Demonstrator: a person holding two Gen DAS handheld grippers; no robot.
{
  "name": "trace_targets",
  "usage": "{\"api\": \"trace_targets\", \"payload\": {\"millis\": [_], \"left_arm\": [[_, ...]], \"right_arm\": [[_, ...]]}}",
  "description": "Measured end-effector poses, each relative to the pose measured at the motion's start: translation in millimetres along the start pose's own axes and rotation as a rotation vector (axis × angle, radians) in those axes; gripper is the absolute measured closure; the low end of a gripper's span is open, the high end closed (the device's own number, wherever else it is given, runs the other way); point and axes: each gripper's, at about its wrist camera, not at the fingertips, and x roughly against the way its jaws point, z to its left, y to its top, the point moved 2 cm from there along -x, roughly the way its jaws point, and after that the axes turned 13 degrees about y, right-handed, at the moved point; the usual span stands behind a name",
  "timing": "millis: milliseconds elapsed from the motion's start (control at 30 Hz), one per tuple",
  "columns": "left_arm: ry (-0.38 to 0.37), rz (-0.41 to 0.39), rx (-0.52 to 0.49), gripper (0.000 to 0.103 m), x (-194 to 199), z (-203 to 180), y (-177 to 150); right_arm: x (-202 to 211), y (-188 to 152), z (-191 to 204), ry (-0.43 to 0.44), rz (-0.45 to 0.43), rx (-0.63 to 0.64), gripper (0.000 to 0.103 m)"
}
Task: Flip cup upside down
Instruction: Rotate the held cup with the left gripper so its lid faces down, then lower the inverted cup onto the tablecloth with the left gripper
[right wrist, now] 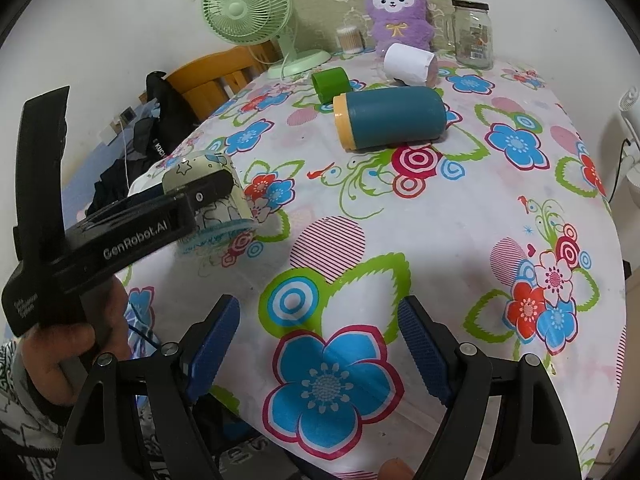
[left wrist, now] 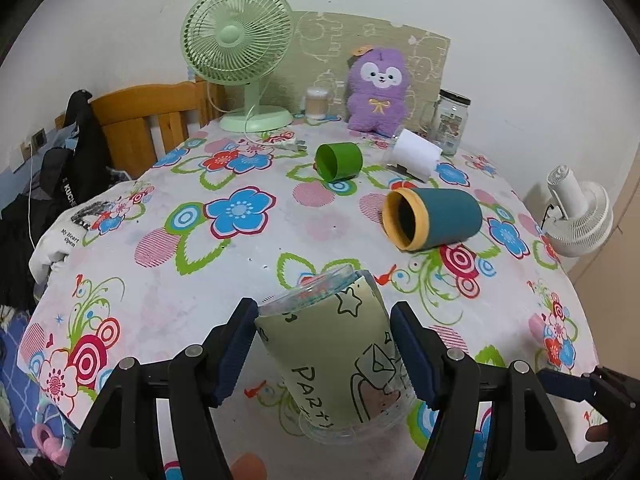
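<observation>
Right now the left gripper (left wrist: 324, 350) clamps the clear cup (left wrist: 336, 344) with its pale green cartoon sleeve, both blue pads pressed to its sides, the cup tilted above the flowered tabletop (left wrist: 248, 248). Further back a teal cup (left wrist: 432, 218) and a small green cup (left wrist: 339, 161) lie on their sides. Meanwhile the right gripper (right wrist: 319, 350) hangs wide apart over the tabletop, holding nothing.

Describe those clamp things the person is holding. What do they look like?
Both are black plastic with silver screws and ribbed blue pads. The left gripper carries white "GenRobot.AI" lettering on its side. The hand gripping it wears a white sleeve with a black pattern.
</observation>
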Motion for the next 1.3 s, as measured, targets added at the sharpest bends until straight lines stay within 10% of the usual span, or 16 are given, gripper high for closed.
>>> {"api": "trace_targets", "payload": {"millis": [1300], "left_arm": [[-0.058,-0.016,-0.025,0.014,32.7,9.1,-0.1]], "right_arm": [[12.8,7.7,21.0,-0.022,-0.04,0.044,0.019]]}}
